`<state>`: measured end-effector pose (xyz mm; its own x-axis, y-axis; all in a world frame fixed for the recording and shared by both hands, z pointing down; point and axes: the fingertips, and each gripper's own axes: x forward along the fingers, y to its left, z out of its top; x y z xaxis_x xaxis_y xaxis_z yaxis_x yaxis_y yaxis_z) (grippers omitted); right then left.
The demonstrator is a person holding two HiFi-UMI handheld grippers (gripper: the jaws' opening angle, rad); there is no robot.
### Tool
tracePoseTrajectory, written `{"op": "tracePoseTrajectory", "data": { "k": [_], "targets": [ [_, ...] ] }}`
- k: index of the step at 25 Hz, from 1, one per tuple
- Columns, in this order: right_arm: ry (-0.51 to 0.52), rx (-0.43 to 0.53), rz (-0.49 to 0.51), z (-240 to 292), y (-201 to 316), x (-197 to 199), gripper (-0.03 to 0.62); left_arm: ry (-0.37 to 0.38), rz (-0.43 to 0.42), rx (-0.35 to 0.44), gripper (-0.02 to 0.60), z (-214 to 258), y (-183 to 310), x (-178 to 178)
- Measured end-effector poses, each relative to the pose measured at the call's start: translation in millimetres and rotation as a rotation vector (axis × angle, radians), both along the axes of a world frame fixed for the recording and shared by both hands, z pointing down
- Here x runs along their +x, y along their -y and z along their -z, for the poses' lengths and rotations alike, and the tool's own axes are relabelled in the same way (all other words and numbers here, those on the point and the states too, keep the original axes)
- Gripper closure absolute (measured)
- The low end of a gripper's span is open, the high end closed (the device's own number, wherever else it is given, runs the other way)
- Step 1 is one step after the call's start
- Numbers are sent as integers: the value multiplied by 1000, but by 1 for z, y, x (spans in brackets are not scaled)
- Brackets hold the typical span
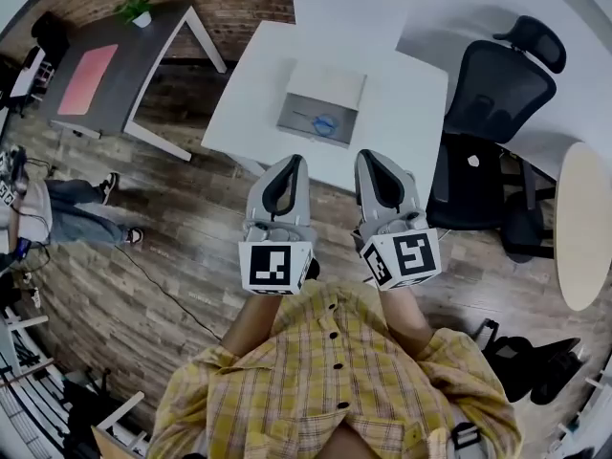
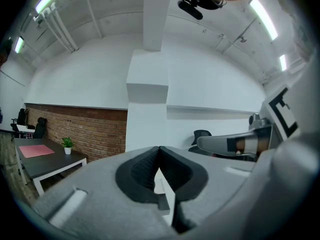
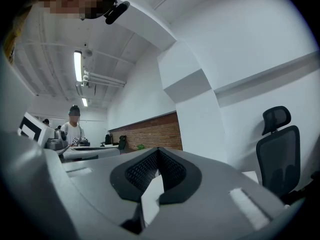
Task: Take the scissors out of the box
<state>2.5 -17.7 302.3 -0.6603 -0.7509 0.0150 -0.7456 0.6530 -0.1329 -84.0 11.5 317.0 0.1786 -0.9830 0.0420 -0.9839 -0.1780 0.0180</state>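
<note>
A shallow grey box (image 1: 304, 115) lies open on the white table (image 1: 402, 113), its pale lid (image 1: 331, 86) folded back on the far side. Blue-handled scissors (image 1: 324, 121) lie inside it. Both grippers are held near my body, well short of the table and apart from the box. In the head view, my left gripper (image 1: 292, 162) and right gripper (image 1: 368, 156) sit side by side, pointing forward. Each has its jaws closed tip to tip with nothing between them. The left gripper view (image 2: 159, 148) and right gripper view (image 3: 158, 149) show only walls and ceiling beyond the shut jaws.
A black office chair (image 1: 497, 94) stands at the table's right side. A dark desk (image 1: 143, 60) with a pink mat and a small plant (image 1: 137, 10) is at the far left. A round pale table (image 1: 581, 223) is at the right. A seated person (image 1: 57, 208) is on the left.
</note>
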Motion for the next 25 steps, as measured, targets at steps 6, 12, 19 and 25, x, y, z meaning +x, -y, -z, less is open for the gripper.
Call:
{"op": "tracePoseTrajectory", "data": {
  "k": [6,12,19,25],
  "targets": [
    [6,-33,-74,-4,43,-23,589,24,-100,-19,581,-2,52,-22],
    [0,-67,-160,-14,74,-32,588,43,-195,-48,581,-11,95,-34],
    [-17,-102,-186,-29,97,-33,588,64,-229,-94,581,-35,131,-30],
    [-25,-134,-188,-46,115,-24,588,125,-259,-173,578,-70,157,-20]
  ]
}}
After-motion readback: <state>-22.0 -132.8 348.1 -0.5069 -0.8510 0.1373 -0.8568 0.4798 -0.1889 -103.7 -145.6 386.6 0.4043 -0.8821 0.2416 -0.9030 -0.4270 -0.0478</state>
